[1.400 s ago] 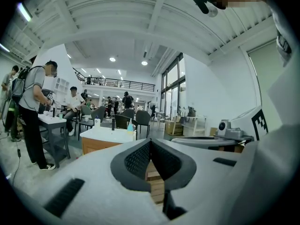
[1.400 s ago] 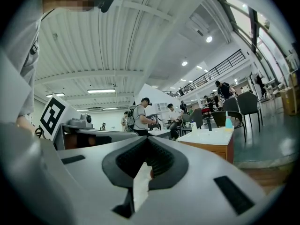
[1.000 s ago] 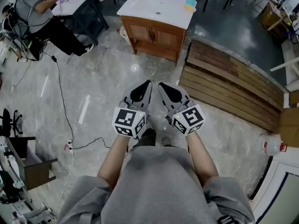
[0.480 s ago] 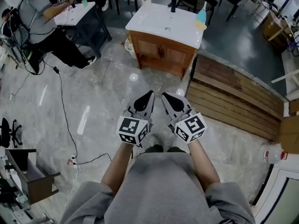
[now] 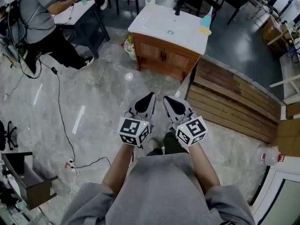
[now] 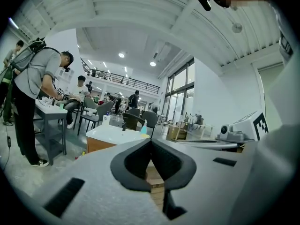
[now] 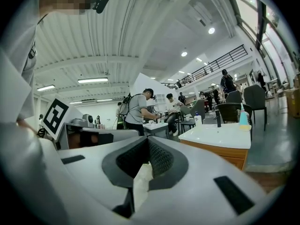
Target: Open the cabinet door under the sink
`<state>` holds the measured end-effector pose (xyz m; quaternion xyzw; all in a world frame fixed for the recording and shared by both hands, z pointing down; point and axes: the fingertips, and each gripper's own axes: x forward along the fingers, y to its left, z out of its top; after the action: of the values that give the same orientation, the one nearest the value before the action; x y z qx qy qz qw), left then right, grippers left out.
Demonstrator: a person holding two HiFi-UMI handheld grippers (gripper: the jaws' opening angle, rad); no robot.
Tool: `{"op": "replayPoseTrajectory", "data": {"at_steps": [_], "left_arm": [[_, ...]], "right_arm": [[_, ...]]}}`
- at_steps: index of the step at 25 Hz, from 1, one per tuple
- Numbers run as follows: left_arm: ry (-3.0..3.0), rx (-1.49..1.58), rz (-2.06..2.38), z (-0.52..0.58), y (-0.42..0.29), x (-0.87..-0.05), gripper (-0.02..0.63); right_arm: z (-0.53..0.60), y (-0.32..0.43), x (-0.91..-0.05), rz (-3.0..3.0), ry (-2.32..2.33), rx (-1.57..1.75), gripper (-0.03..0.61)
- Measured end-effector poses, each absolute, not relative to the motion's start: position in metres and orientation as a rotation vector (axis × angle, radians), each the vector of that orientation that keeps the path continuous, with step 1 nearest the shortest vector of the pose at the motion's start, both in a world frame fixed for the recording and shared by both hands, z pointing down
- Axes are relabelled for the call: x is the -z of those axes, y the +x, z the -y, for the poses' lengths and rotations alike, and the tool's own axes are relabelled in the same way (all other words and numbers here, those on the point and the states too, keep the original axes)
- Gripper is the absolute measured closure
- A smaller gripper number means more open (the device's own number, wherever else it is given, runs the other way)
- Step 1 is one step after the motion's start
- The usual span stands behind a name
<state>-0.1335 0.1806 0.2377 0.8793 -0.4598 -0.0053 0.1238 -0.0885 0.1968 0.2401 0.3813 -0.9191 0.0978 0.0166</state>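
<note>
I can read no words, numbers or brand names anywhere. The marker cube on my left gripper and the marker cube on my right gripper carry only black-and-white square code patterns, not letters. Any print on the bottles by the sink is too small to make out.

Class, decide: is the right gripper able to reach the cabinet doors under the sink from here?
Probably not yet: the right gripper is held close to the body, and the cabinet doors stand across the floor. Nothing blocks the way.
</note>
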Motion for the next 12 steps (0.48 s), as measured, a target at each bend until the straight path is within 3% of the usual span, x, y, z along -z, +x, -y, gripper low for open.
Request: {"op": "replayPoseTrajectory", "data": {"at_steps": [12], "left_arm": [[2.556, -0.026, 1.313, -0.109, -0.115, -0.254, 0.606]], "right_arm": [[-0.122, -0.07, -0.255, 2.845, 1.216, -0.347, 0.575]]}}
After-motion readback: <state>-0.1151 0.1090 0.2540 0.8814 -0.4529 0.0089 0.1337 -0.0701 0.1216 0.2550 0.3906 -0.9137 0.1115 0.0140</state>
